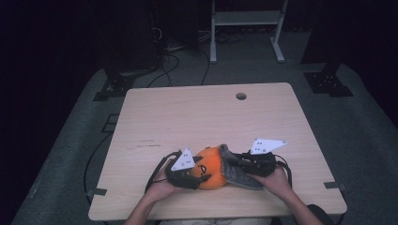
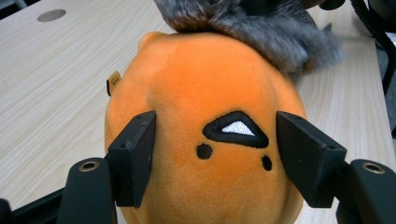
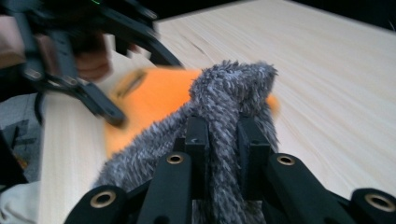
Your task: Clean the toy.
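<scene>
Your left gripper (image 2: 215, 158) clamps the orange plush toy (image 2: 205, 107), which sits at the near middle of the table (image 1: 197, 112), and its own view shows an embroidered black-and-white mark and two black dots that the high view hardly resolves. Your right gripper (image 3: 223, 140) is pinched tight on a fold of the grey furry cloth (image 3: 229, 88), plain in its own view. From above, the cloth lies over the toy's right side, long axis running near-right.
</scene>
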A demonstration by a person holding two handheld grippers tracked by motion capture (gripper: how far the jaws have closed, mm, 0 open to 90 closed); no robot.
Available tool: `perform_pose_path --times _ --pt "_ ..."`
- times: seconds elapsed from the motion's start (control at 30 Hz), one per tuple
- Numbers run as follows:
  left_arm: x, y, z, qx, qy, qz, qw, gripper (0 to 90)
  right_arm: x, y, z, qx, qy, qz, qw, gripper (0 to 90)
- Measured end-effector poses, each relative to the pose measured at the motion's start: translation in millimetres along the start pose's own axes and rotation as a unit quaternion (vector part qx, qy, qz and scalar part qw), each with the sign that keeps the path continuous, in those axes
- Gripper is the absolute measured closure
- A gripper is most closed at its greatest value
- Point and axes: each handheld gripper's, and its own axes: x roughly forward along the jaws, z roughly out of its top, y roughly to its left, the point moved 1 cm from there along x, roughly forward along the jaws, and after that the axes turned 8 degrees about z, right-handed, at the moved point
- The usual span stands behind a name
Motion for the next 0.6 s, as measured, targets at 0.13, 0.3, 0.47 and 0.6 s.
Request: perform_pose_path --times 0.13,0.3,0.47,0.6 --pt "-0.4 -1.0 -0.3 0.000 -0.003 0.001 1.0000 31.9 1.6 -8.8 -4.4 0.014 0.017 -0.012 0.9997 76.6" --pt "1.3 -6.2 3.1 0.015 -0.002 0.002 0.9999 31.6 -2.9 -6.5 -6.1 0.017 0.007 -0.009 0.9998 76.6" --pt "1.2 -6.5 3.1 0.017 -0.002 0.003 0.9999 31.6 3.4 -0.1 1.1 -0.006 0.012 -0.009 0.9999 76.5" --pt "2.3 -8.1 4.5 0.021 -0.004 0.002 0.9998 31.7 -3.1 -16.7 -9.9 0.036 0.026 -0.029 0.9986 76.6"
